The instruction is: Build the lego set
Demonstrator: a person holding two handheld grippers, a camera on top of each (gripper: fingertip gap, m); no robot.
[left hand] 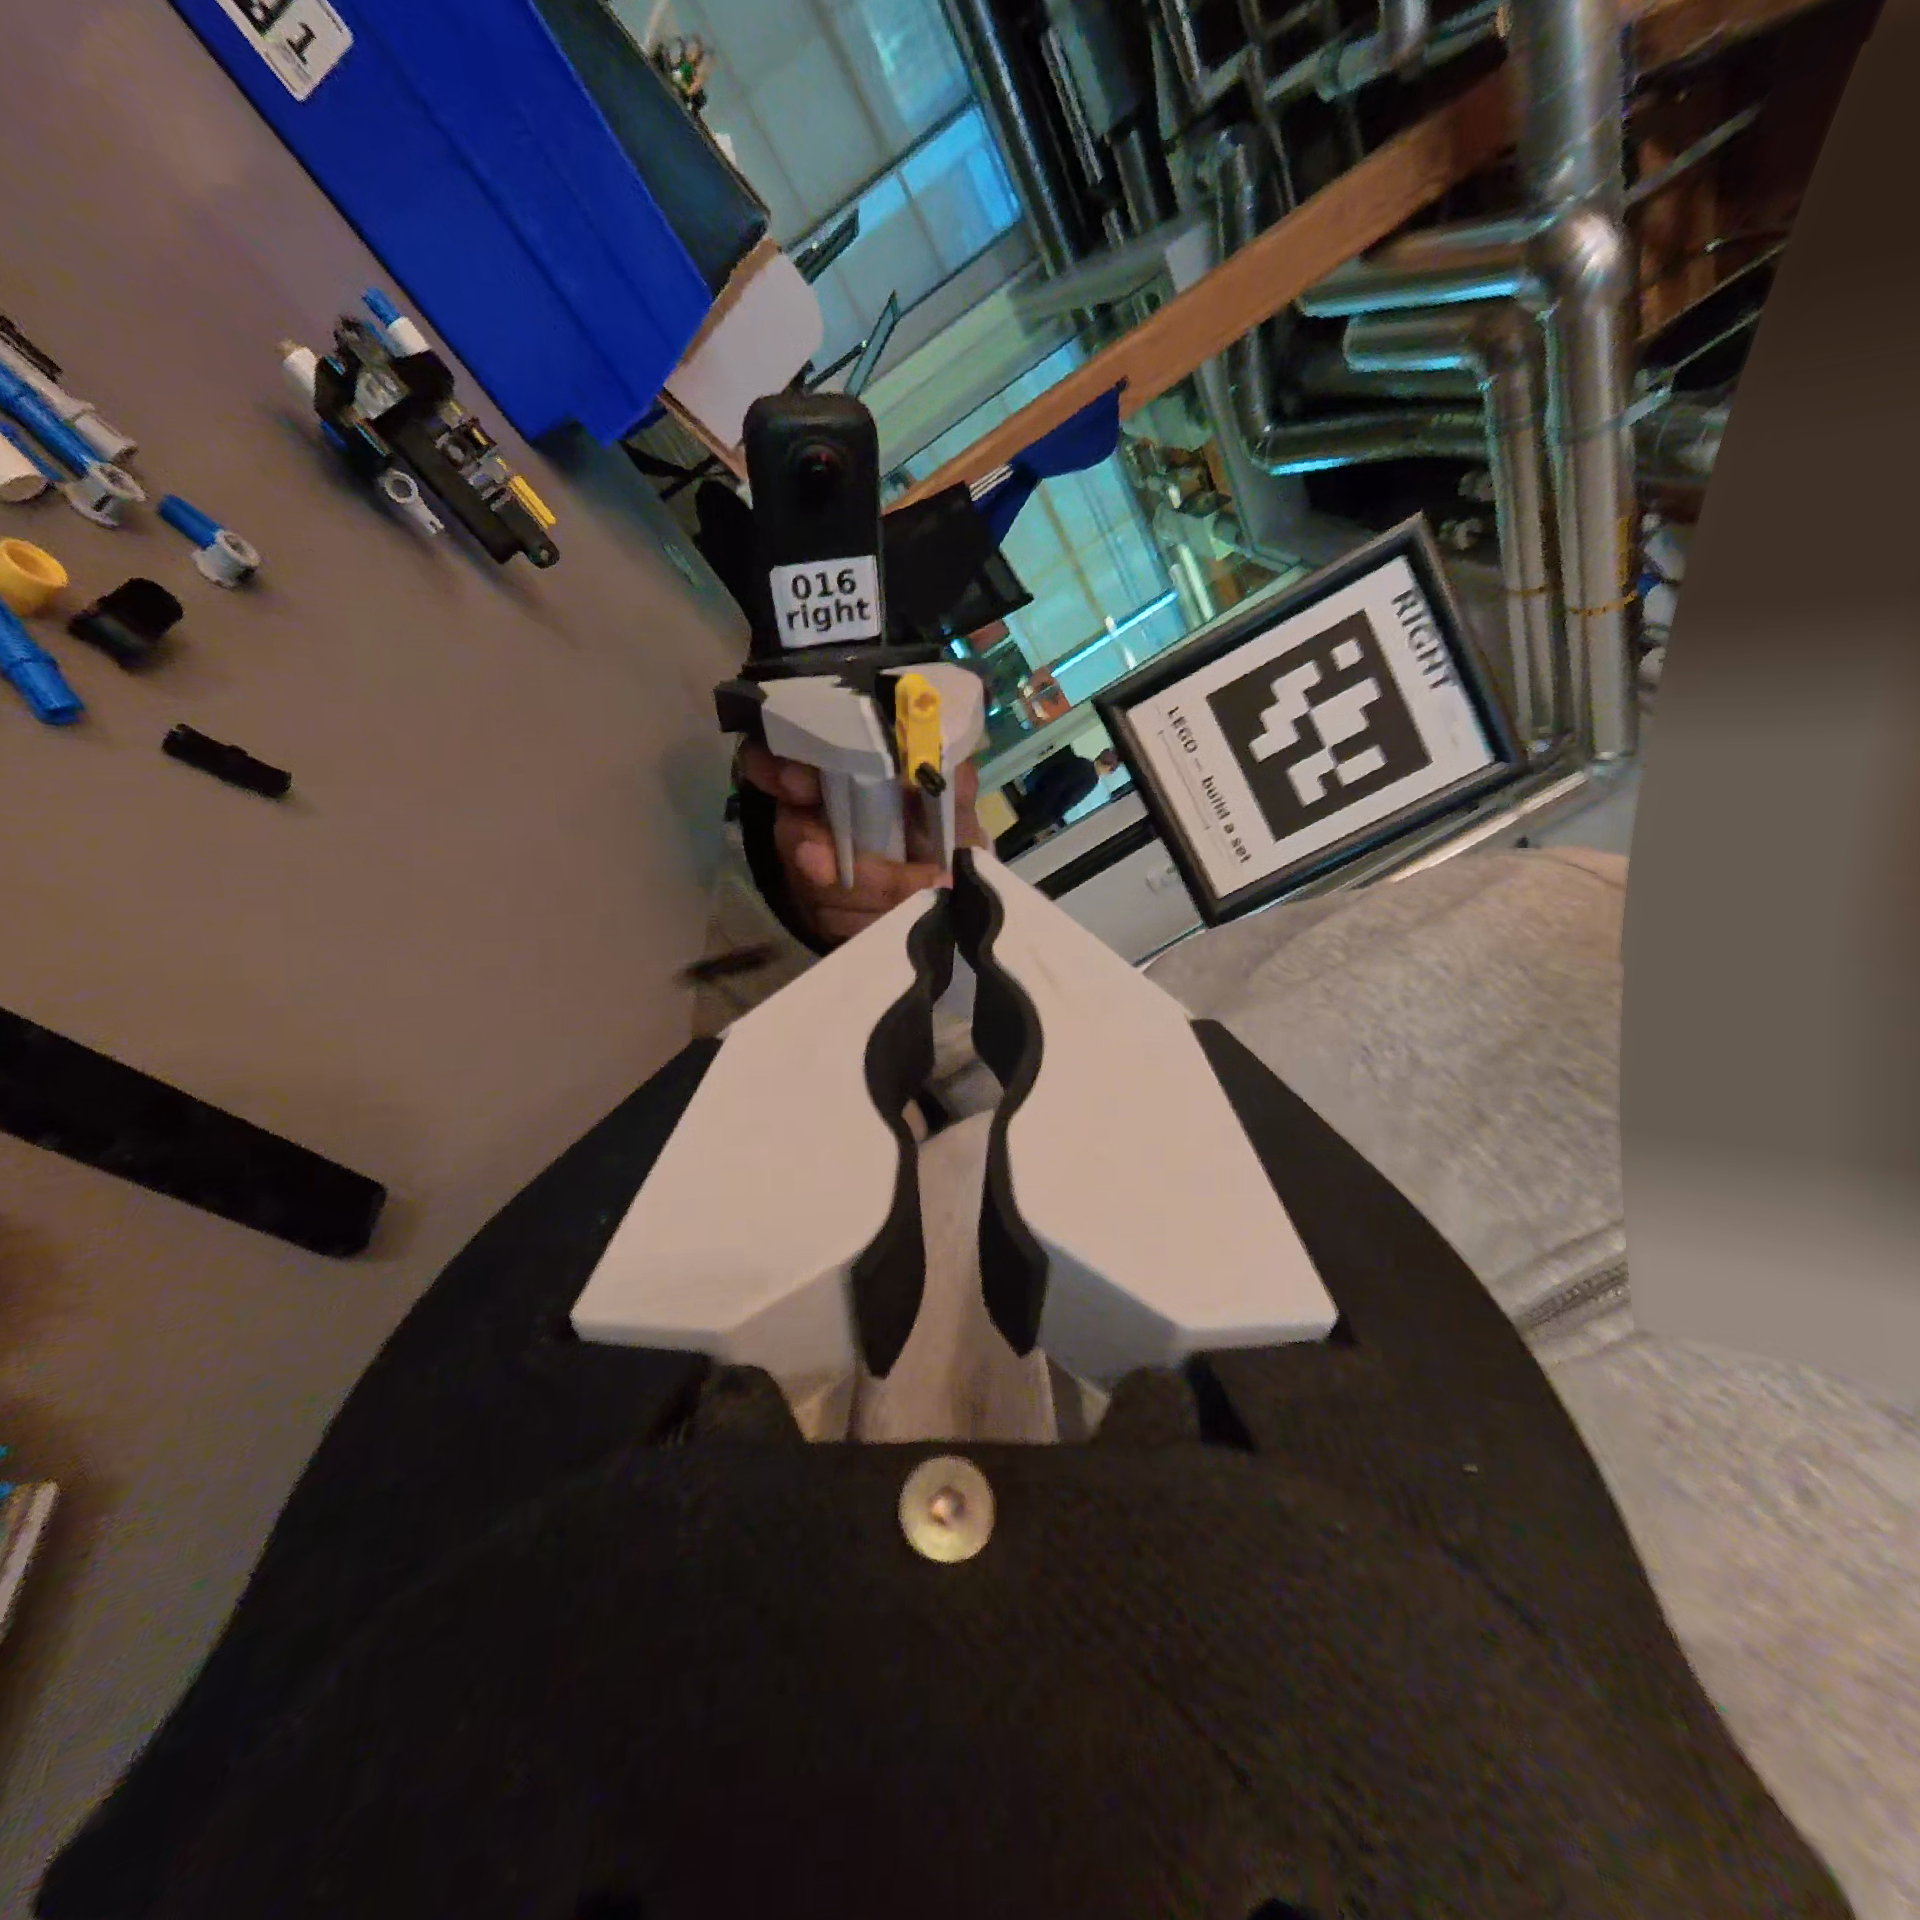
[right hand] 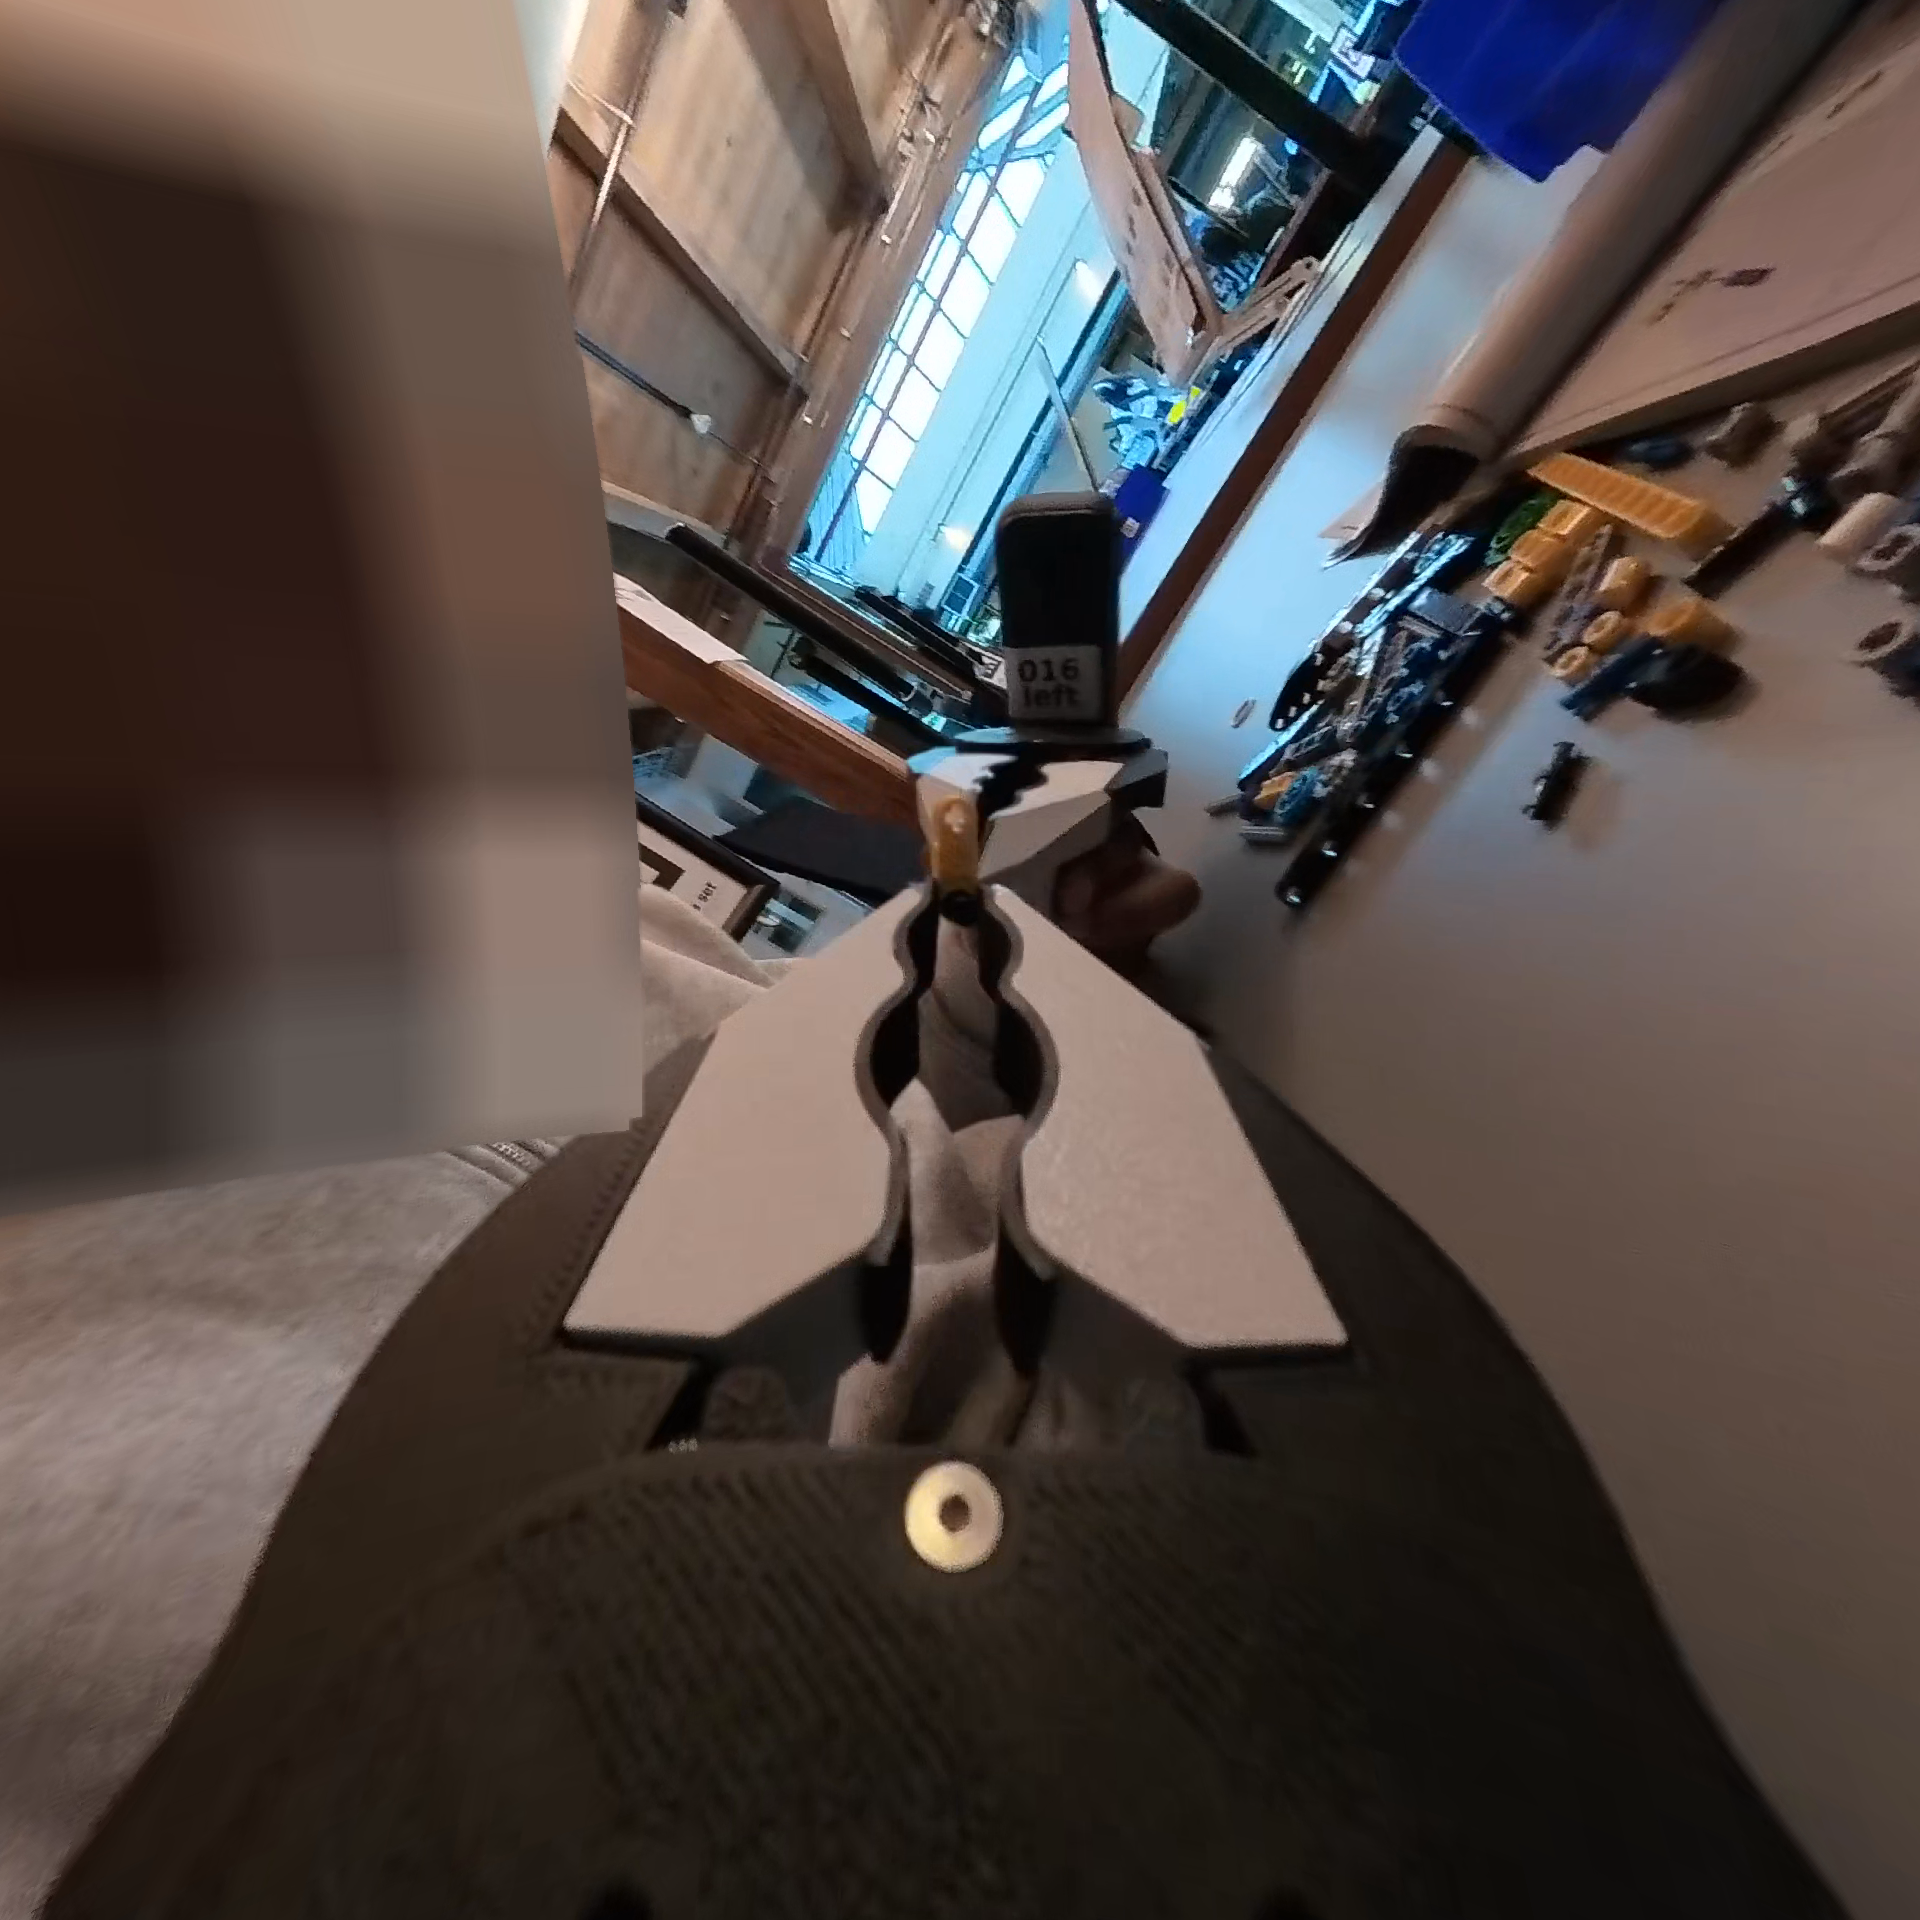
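Observation:
Both grippers are held up off the table, tip to tip. My right gripper [right hand: 953, 906] has its jaws closed on the black pin end of a small yellow piece [right hand: 951, 840], which sticks out past the tips. The same yellow piece [left hand: 918, 727] shows in the left wrist view, at the far right gripper [left hand: 899, 868]. My left gripper [left hand: 961, 868] is shut with nothing visible between its pads, its tips almost touching the right gripper's. A partly built black model [left hand: 416, 436] lies on the grey table [left hand: 468, 831].
Loose blue pins [left hand: 62, 436], a yellow part [left hand: 31, 577], a short black beam [left hand: 223, 758] and a long black piece [left hand: 187, 1143] lie on the table. A blue bin [left hand: 468, 208] and a framed sign [left hand: 1320, 717] stand behind. More parts [right hand: 1621, 509] and a dark model [right hand: 1382, 675] lie right.

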